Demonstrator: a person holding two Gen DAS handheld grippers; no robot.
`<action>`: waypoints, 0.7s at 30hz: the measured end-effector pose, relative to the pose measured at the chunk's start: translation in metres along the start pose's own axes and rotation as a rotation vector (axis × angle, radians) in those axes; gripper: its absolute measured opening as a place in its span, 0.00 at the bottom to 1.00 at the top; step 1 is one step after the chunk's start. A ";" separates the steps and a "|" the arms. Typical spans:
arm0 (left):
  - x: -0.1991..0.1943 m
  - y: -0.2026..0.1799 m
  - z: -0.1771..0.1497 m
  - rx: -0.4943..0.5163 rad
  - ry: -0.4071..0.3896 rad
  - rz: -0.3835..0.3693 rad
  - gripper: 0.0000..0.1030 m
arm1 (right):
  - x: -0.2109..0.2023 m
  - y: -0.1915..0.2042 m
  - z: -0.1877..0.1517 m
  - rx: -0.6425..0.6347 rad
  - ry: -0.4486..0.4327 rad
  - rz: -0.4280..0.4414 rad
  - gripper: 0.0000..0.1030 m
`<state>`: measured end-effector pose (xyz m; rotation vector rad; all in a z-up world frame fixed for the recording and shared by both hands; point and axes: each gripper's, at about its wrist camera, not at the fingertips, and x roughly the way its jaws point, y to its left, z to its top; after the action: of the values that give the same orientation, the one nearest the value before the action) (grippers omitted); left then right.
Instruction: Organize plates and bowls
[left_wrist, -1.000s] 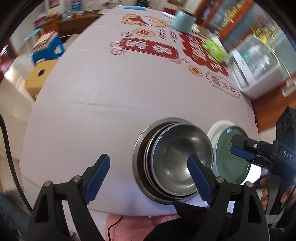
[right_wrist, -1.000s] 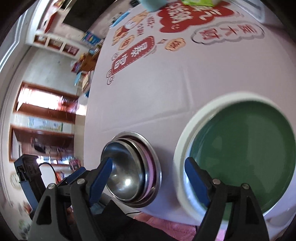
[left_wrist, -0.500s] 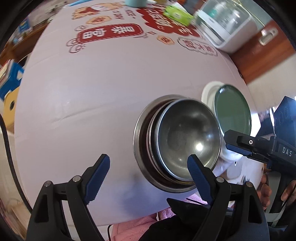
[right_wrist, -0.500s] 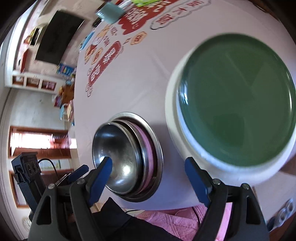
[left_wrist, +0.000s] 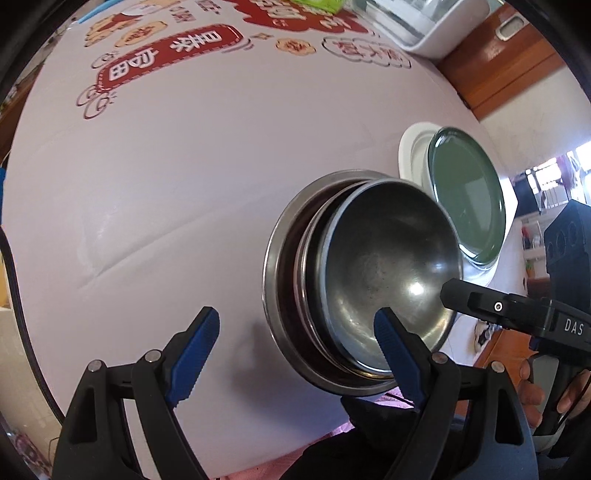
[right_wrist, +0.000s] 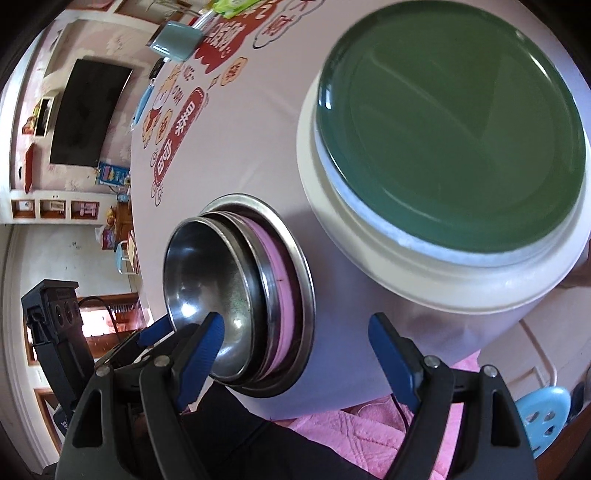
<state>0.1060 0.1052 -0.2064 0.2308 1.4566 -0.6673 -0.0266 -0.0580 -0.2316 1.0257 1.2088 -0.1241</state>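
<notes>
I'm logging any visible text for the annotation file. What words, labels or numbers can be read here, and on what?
"DAS": white letters on the black body of the right gripper, left wrist view.
Chinese characters in a red banner printed on the tablecloth: upside down and warped, not reliably readable.
Other red cloth prints: too distorted to read.
Stacked steel bowls, green plate: no text.

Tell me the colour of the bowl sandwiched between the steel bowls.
Pink. The pink bowl shows best in the right wrist view, nested among the steel bowls.
</notes>
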 end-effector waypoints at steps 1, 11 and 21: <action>0.002 0.001 0.001 0.004 0.007 -0.002 0.82 | 0.001 -0.001 0.000 0.007 0.002 0.002 0.74; 0.019 0.009 0.014 0.029 0.066 -0.026 0.69 | 0.012 -0.004 0.004 0.055 0.023 -0.002 0.47; 0.019 0.017 0.012 0.036 0.069 -0.065 0.52 | 0.012 0.001 0.007 0.039 0.023 0.012 0.32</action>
<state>0.1249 0.1067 -0.2277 0.2365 1.5243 -0.7450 -0.0161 -0.0573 -0.2414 1.0704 1.2248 -0.1277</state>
